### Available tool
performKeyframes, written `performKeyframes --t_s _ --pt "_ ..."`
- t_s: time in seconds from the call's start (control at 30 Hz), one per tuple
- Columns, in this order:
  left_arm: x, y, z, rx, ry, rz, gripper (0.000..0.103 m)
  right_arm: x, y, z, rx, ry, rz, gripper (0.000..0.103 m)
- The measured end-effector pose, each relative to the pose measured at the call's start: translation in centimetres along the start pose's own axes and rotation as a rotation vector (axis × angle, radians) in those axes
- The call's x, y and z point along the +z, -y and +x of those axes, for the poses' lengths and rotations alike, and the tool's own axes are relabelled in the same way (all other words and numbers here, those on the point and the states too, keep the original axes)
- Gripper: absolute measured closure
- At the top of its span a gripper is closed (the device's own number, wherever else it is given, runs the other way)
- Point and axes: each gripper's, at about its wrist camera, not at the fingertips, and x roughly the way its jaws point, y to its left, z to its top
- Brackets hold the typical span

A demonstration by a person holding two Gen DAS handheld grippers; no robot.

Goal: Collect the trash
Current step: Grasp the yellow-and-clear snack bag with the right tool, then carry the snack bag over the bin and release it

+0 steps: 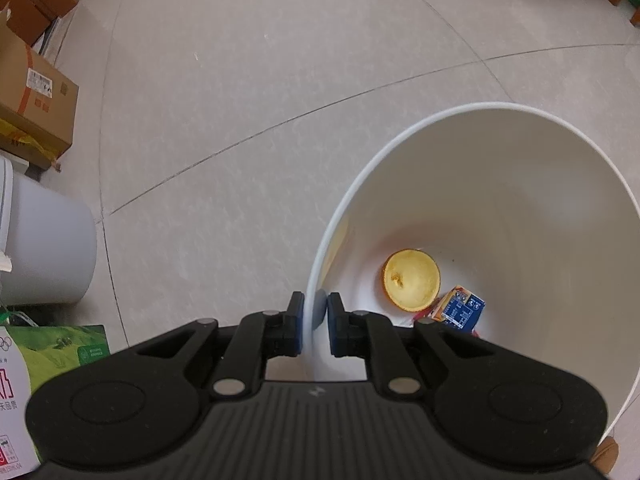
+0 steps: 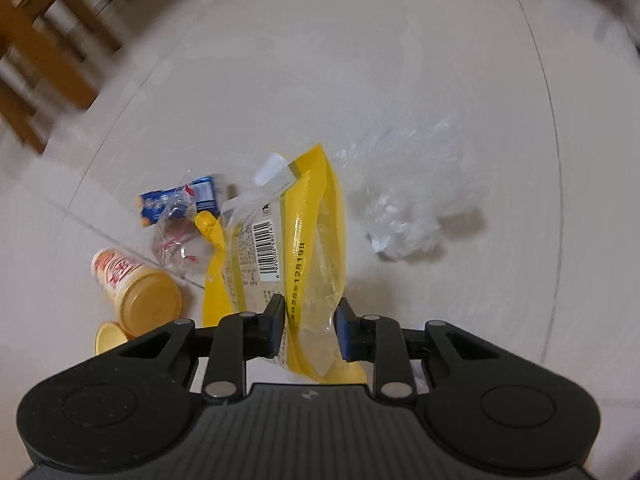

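- While the left gripper (image 1: 315,316) pinches the rim of a white bin (image 1: 520,184), one finger outside the wall and one inside, the bin tilts its mouth toward the camera over a pale tiled floor (image 1: 240,120).
- Inside the bin lie a yellow bowl-shaped lid (image 1: 412,280) and a small blue carton (image 1: 464,306), touching each other near the bottom.
- On the right side, the right gripper (image 2: 310,328) has its fingers spread, a yellow and clear plastic bag (image 2: 280,248) lying between them; whether either pad touches the film cannot be told.
- Beside the bag to its left sit a blue wrapper (image 2: 180,198), a crumpled clear wrapper (image 2: 176,240), a tipped paper cup (image 2: 136,284) and a yellow lid (image 2: 108,336); a wad of clear plastic film (image 2: 412,216) lies apart to its right.
- Motion blur smears the upper part of the right wrist view, where wooden furniture legs (image 2: 44,64) stand.
- Handling, as a judgement: the bag looks light, limp and slick, so it should crush flat under the pads and may slide free if only a single layer is caught.
- A firmer hold is likely on the thick yellow side seam near the printed date, where the film doubles.
- The cup looks stiffer but crushable, and is best taken across its rim.
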Motion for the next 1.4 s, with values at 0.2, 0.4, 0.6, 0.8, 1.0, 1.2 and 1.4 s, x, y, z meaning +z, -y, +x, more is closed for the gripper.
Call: performKeyframes --t_s 0.2,0.4,0.6,0.8,1.0,1.2,1.4 --pt "0.0 0.0 0.2 -0.006 -0.007 -0.011 0.093 0.6 -3.6 -4.3 -0.076 0.008 -0.176 0.073" --pt "0.1 -0.1 0.2 -0.007 -0.007 -0.02 0.093 0.2 -7.1 -11.3 -0.061 0.048 -0.403 0.073" --pt "0.0 -0.2 0.2 -0.002 -0.007 -0.027 0.092 1.0 -11.0 -20.4 0.085 0.141 -0.55 0.073" --pt "-0.1 -0.2 0.1 0.0 -0.004 -0.033 0.092 0.3 -17.3 -26.8 0.304 0.167 -0.699 0.073" --pt "0.0 -0.5 0.1 -0.009 -0.007 -0.042 0.092 -4.2 -24.3 -25.5 0.37 0.132 -0.909 0.072" --pt "0.0 -0.6 0.2 -0.017 -0.009 -0.043 0.092 -7.2 -25.7 -24.3 0.393 0.133 -1.028 0.04" --pt "0.1 -0.5 0.2 -0.015 -0.011 -0.036 0.091 -5.6 -24.3 -23.1 0.355 0.107 -0.967 0.035"
